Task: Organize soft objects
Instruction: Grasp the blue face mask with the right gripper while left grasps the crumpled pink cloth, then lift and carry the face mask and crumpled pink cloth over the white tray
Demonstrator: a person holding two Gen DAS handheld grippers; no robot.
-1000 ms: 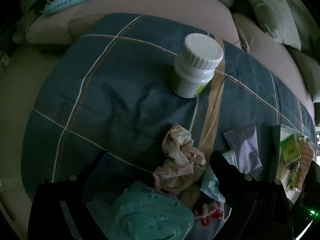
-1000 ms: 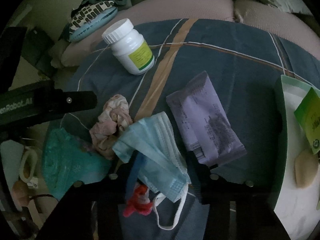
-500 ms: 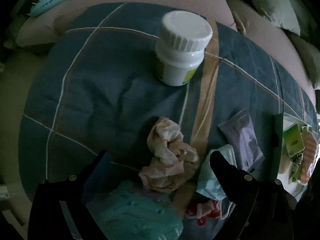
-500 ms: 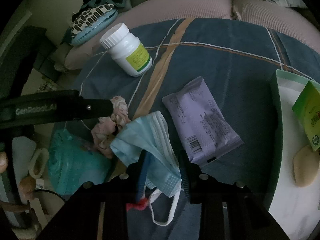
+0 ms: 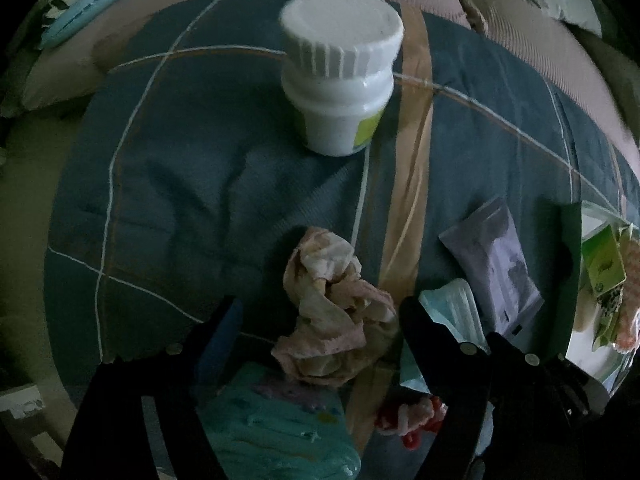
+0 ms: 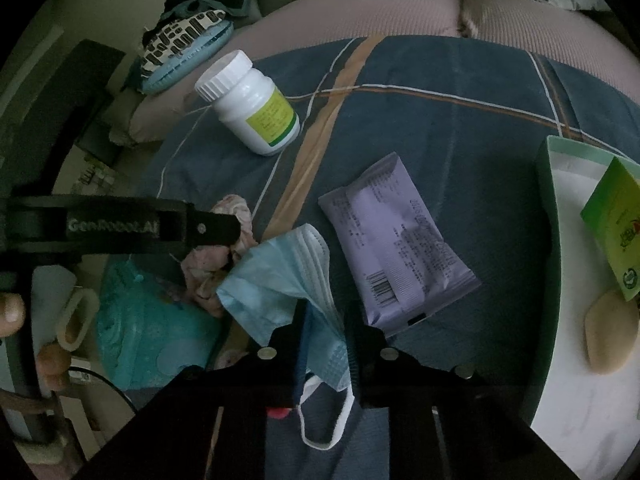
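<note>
Setting: a dim room is shown, with a pink sofa cushion (image 6: 360, 12) at the back and a blue plaid cloth (image 5: 208, 184) spread over the seat, where the items are laid.
Left hand-held gripper (image 5: 320, 312): pointed straight down over the cloth; its jaws have just been closing but are still held apart, and a crumpled pink fabric piece (image 5: 332, 316) is seen between them, with no pressing pad visible.
Right hand-held gripper (image 6: 326, 320): angled down; its jaws have just been closing and are now clamped on the lower edge of a light blue face mask (image 6: 288, 280).
Face mask: lifted into a fold at the gripped edge; a white ear loop (image 6: 328, 424) is left hanging below the jaws.
Pink fabric piece: lain on the cloth just beside the mask, touching it in the right wrist view.
Teal packet (image 5: 276, 432): seen at the near edge, beside the pink fabric.
Red-and-white item (image 5: 412, 420): small, too blurred to be named, near the mask.
Pill bottle (image 6: 252, 104): white, with a ribbed cap and a yellow-green label, stood upright further back on the cloth.
Purple wipes packet (image 6: 396, 240): laid flat to the right of the mask, apart from it.
Tray (image 6: 548, 208): green-rimmed, at the right; a green box (image 6: 616, 220) is held in it.
</note>
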